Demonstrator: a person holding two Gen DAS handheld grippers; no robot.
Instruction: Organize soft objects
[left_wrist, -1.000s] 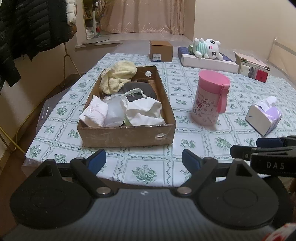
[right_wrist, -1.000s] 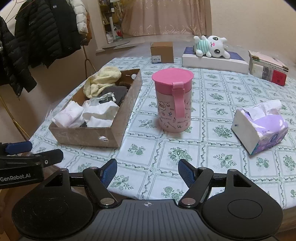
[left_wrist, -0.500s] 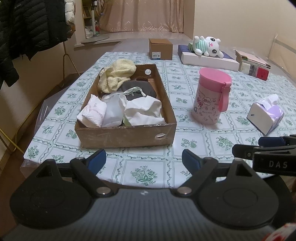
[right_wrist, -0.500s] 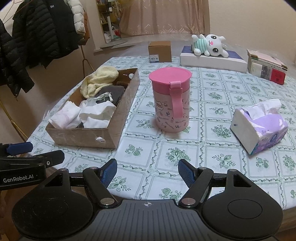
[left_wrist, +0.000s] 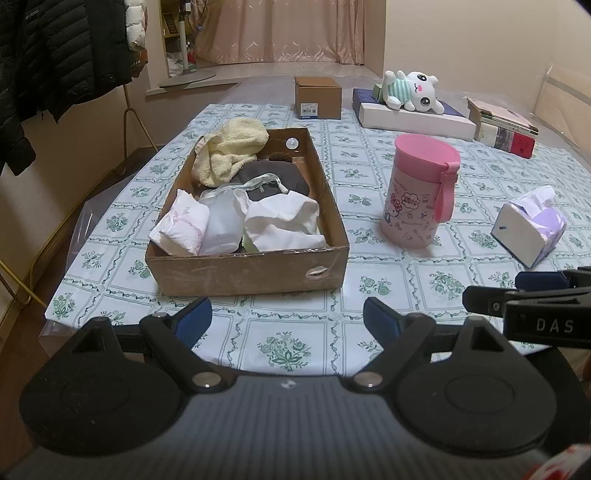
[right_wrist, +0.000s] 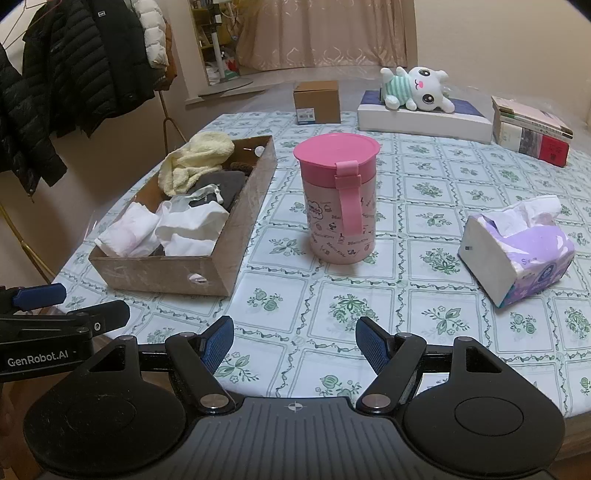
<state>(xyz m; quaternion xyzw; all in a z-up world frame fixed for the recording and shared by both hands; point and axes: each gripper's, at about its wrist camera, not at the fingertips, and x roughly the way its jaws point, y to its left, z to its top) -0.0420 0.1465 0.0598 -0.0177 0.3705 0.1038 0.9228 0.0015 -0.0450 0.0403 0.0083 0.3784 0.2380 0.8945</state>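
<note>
"DAS" in white letters on the black side of the right gripper (left_wrist: 546, 295), seen from the left wrist. "GenRobot.AI" on the left gripper (right_wrist: 59, 306). Print on the pink cup (right_wrist: 338, 199) unreadable.

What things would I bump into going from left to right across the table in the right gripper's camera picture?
Cardboard box of soft cloths → pink cup → purple tissue pack.

an open cardboard box (left_wrist: 247, 273) sits on the table, long side running away from the cameras. inside, a cream fluffy towel (left_wrist: 231, 155) spills over the far left rim, a dark grey cloth (left_wrist: 273, 177) lies mid-box, and crumpled white cloths (left_wrist: 280, 225) and a folded white-pink piece (left_wrist: 181, 225) fill the near end
</note>
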